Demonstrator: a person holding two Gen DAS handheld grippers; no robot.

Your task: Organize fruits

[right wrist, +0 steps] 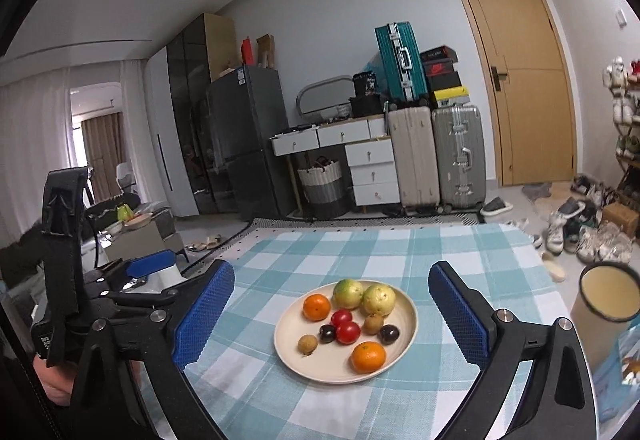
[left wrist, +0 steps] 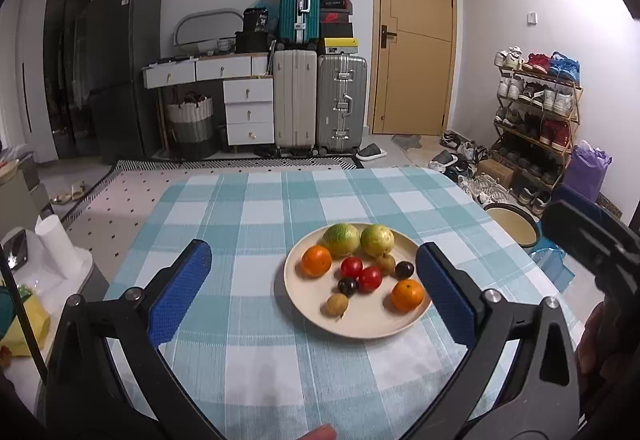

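- On the checked tablecloth, seen from the left wrist: cream plate bearing all the fruit.
- At the plate's far edge, two green-yellow guavas, touching; one orange to the left, another orange to the near right.
- Between them, two red tomatoes, two dark plums and two small brown fruits.
- Left gripper released, blue pads spread wide and holding nothing; right-hand pad just overlapping the plate's right rim.
- At the right edge, part of the other gripper's black body; beyond the table, a cream bin.
- From the right wrist: same plate framed between the pads, touched by neither.
- Right gripper released too, jaws wide and empty.
- To the left, the left gripper raised above the cloth, a hand beneath it.
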